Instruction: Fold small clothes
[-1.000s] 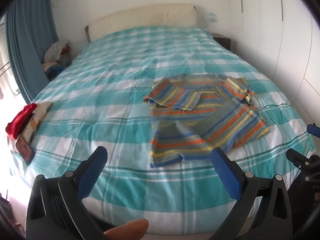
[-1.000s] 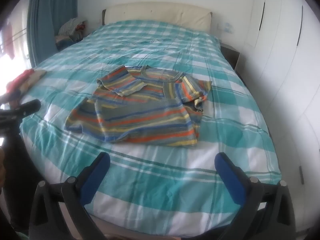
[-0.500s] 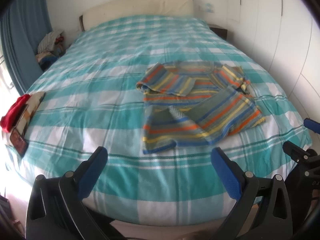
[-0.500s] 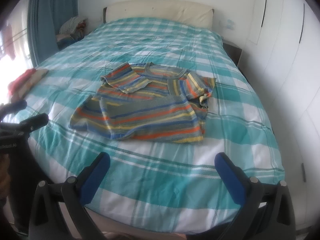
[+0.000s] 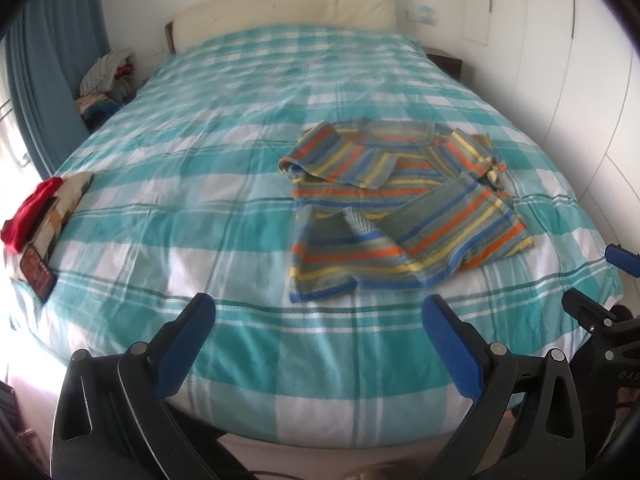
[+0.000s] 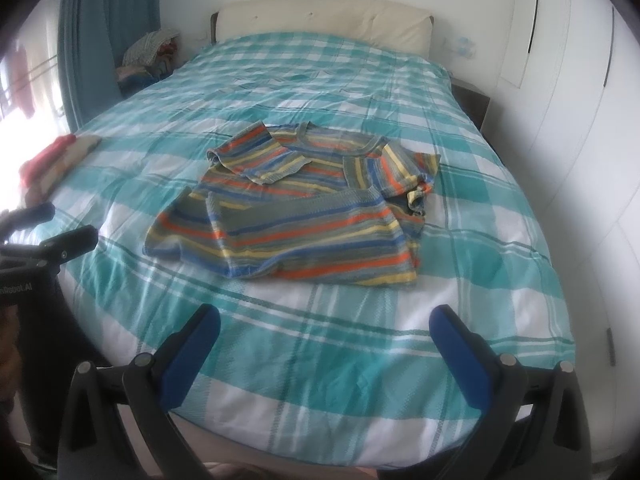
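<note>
A small striped t-shirt (image 5: pixel 400 204), in grey, orange, blue and yellow, lies rumpled and partly folded over itself on the teal plaid bed (image 5: pixel 200 184). It also shows in the right wrist view (image 6: pixel 304 216). My left gripper (image 5: pixel 318 322) is open and empty above the bed's near edge, short of the shirt. My right gripper (image 6: pixel 324 332) is open and empty, also short of the shirt. The right gripper shows at the right edge of the left wrist view (image 5: pixel 600 312). The left gripper shows at the left edge of the right wrist view (image 6: pixel 44 236).
A stack of folded clothes with a red piece on top (image 5: pixel 36 216) lies at the bed's left edge. A cream headboard (image 5: pixel 280 8) stands at the far end. A heap of clothes (image 5: pixel 104 84) sits beside the blue curtain (image 5: pixel 52 60). White wardrobe doors (image 6: pixel 580 120) line the right side.
Both grippers have moved forward and a little higher over the bed's near edge, so the shirt looks nearer. Both stay open. The shirt has not moved.
</note>
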`<act>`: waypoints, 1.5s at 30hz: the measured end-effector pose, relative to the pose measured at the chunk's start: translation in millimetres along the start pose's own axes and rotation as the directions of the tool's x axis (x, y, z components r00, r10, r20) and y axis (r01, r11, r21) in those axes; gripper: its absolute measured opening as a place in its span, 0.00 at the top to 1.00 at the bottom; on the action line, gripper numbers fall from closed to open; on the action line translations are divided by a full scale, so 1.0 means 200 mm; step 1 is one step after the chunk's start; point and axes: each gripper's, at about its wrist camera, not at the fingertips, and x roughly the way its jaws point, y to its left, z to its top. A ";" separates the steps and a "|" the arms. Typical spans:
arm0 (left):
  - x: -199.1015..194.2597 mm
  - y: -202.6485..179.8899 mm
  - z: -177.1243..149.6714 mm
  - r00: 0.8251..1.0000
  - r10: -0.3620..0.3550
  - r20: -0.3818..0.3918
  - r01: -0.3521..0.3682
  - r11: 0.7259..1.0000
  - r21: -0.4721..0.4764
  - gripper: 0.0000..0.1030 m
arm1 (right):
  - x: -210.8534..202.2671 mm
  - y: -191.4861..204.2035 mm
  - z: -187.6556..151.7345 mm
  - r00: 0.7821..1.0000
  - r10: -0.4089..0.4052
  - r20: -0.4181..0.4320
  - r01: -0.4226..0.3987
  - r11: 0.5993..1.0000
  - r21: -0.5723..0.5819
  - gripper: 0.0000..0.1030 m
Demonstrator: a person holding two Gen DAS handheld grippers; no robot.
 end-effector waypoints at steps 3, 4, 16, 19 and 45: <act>0.00 0.01 -0.01 1.000 0.002 -0.006 -0.002 1.000 -0.003 0.00 | 0.00 -0.01 0.00 1.000 -0.002 -0.002 0.002 1.000 0.007 0.00; 0.00 0.01 -0.01 1.000 0.002 -0.009 -0.002 1.000 -0.004 0.00 | 0.00 -0.01 0.00 1.000 -0.002 -0.003 0.002 1.000 0.008 0.00; 0.01 0.00 -0.01 1.000 0.011 -0.014 -0.012 1.000 -0.005 0.00 | -0.01 -0.01 0.00 1.000 0.003 0.000 -0.003 1.000 0.005 0.00; 0.01 0.00 -0.01 1.000 0.012 -0.014 -0.012 1.000 -0.005 0.00 | -0.01 -0.01 0.00 1.000 0.003 0.000 -0.003 1.000 0.006 0.00; 0.06 0.03 -0.05 0.998 0.025 -0.054 -0.026 1.000 -0.011 0.00 | 0.00 -0.01 0.01 1.000 -0.026 -0.017 0.026 1.000 0.006 0.00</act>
